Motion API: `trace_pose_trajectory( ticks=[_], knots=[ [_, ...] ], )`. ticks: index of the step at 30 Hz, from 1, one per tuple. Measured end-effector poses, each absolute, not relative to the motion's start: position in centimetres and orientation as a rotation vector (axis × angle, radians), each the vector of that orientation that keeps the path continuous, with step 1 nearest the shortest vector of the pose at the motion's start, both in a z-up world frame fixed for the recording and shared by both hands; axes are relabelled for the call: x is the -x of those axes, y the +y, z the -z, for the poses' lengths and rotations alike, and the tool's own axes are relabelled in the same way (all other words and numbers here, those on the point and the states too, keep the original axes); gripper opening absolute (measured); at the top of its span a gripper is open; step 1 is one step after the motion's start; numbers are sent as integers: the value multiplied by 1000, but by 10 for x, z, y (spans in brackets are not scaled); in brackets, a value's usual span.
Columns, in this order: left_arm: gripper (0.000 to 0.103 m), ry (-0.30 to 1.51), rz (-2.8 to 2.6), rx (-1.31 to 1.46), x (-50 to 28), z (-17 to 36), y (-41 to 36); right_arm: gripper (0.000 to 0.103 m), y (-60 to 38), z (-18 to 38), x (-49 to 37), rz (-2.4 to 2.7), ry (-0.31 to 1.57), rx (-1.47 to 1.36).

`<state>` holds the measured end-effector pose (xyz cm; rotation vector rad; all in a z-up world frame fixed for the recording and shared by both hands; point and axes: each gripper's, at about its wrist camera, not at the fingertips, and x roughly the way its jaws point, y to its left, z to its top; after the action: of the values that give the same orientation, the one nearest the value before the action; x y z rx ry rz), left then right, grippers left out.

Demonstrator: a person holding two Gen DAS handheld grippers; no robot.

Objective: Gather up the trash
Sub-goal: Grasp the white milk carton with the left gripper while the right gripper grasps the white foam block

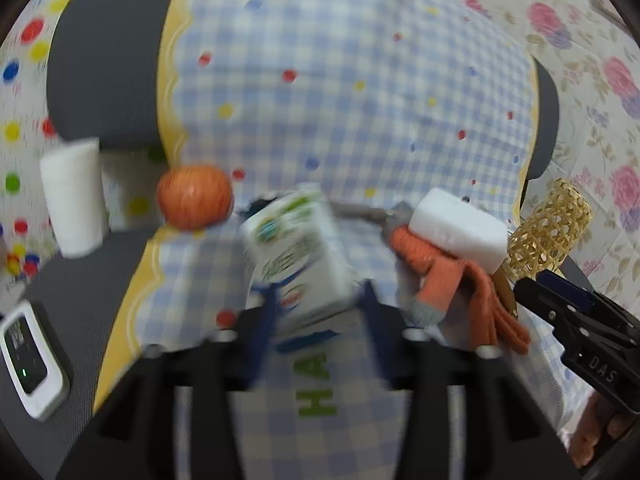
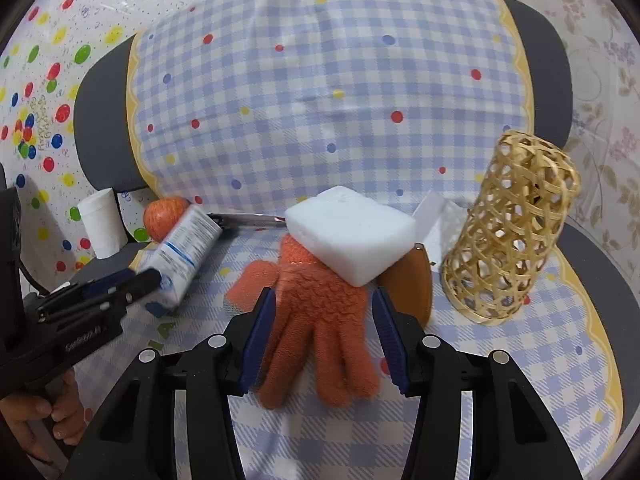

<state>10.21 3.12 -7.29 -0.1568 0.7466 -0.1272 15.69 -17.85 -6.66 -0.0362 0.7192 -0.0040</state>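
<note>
We note a white carton [image 1: 298, 256] with green and blue print, blurred, its lettering unreadable, tilted between the jaws of the left gripper [image 1: 320, 304]. From the right wrist view the left gripper [image 2: 158, 280] meets the carton [image 2: 186, 246] at its lower end; whether the pads press on it we cannot tell.

Writing: green letters "HA" on the checked cloth [image 1: 320, 80] of the desk, left view only. "DAS" reads on the right gripper's black body [image 1: 580, 320], seen from the left. The grey device [image 1: 30, 360] has a dark screen, text illegible.

The right gripper [image 2: 324, 340] has its jaws about half apart, straddling an orange glove [image 2: 320, 312] without touching it. A white foam block [image 2: 352, 232] rests on the glove's cuff end. Just right lies a brown object [image 2: 412, 280], then a woven basket [image 2: 512, 232] on its side.

Left view only: the device. Both show a white cup [image 1: 72, 196] and an orange fruit [image 1: 194, 196] beside the carton. The right view alone shows a hand [image 2: 40, 416] holding the left gripper's handle.
</note>
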Motion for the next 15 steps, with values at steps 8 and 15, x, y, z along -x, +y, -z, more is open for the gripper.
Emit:
trace_pose_trajectory(
  ticks=[8,15],
  knots=[
    [89,788,135,210,-111,87,40,52,-174,67,-162,13,728,44],
    [91,795,151,100,-113,84,12,53,-179,66,-162,25,727,34]
  ],
)
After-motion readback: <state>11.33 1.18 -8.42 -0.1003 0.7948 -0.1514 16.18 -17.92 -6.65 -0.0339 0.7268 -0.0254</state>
